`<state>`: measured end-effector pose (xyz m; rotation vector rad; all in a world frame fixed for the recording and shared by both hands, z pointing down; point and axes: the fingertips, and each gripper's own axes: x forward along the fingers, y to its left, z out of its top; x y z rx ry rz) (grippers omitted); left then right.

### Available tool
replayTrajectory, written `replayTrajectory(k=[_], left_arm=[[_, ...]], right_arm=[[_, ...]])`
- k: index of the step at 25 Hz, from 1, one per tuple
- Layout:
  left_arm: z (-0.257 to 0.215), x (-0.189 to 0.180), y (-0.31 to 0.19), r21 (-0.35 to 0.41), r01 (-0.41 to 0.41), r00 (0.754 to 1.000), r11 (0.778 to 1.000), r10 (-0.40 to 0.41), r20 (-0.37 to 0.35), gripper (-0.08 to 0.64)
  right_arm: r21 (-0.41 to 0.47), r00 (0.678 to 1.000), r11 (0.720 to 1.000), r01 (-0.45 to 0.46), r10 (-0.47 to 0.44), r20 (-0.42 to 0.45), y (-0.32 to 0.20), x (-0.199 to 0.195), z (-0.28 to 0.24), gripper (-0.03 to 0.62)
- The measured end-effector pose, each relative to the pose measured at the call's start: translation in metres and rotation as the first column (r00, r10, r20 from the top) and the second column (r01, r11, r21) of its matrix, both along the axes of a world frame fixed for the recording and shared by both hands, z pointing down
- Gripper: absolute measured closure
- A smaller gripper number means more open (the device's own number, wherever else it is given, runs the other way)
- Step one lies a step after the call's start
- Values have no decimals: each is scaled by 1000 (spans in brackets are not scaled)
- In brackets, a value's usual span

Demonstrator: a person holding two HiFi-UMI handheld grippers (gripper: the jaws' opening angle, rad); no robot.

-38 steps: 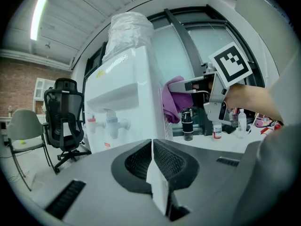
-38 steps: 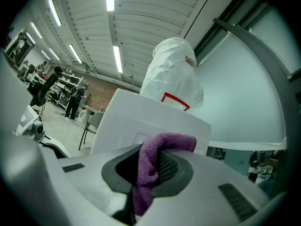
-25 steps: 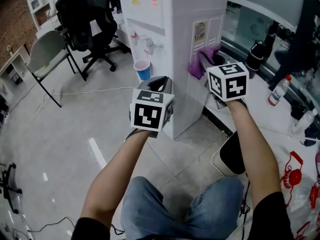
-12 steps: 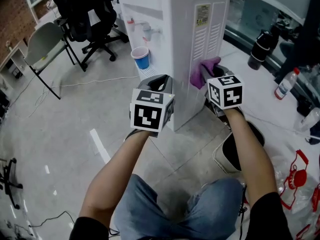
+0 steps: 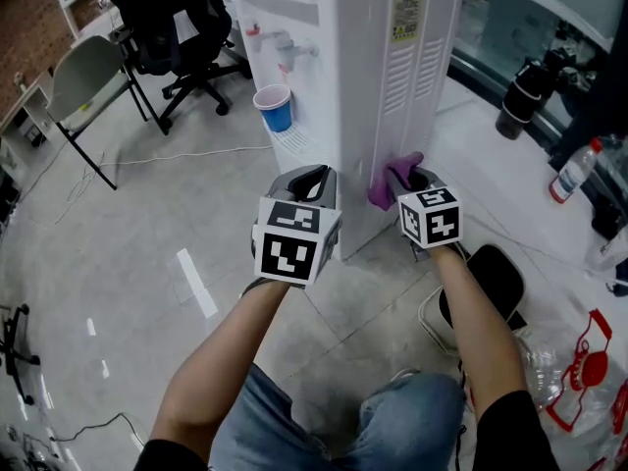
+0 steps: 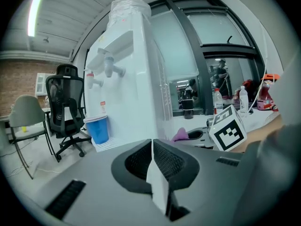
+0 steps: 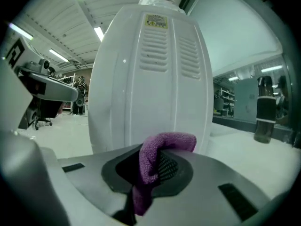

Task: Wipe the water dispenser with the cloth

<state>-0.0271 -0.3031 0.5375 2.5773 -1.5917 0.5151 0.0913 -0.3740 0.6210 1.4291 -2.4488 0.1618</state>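
The white water dispenser [image 5: 383,77] stands on the floor ahead of me, its vented side panel [image 7: 155,88] facing the right gripper. My right gripper [image 5: 404,183] is shut on a purple cloth [image 5: 391,179], which presses low against that panel. The cloth [image 7: 157,157] bulges out between the jaws in the right gripper view. My left gripper [image 5: 306,183] is shut with nothing in it, held off the dispenser's front corner. The taps [image 6: 107,67] and a blue cup [image 6: 98,127] on the drip tray show in the left gripper view.
A black office chair [image 5: 167,27] and a grey chair [image 5: 83,81] stand left of the dispenser, with a cable [image 5: 177,155] on the floor. Right of it are a black flask [image 5: 528,91], a water bottle [image 5: 573,173] and a black bin [image 5: 491,283].
The right gripper has slid the purple cloth down the dispenser's side panel, from near mid-height to near its base. The left gripper has stayed about where it was.
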Motion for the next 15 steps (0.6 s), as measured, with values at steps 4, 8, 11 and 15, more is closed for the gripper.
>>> replayTrajectory(k=[4, 8, 11, 15], left_arm=[[14, -1, -1, -14, 10, 1000, 1000, -10, 3, 526], [23, -1, -3, -21, 16, 1000, 1000, -16, 9, 526], [25, -2, -3, -23, 16, 1000, 1000, -16, 13, 526], [24, -3, -5, -21, 23, 1000, 1000, -22, 12, 526]], right_arm=[[-57, 1000, 998, -7, 7, 5, 0, 2, 40, 548], [-108, 1000, 994, -12, 12, -2, -1, 2, 75, 548], [-138, 1000, 990, -19, 18, -3, 1, 2, 94, 548], [-143, 1000, 989, -26, 26, -3, 2, 7, 94, 548]])
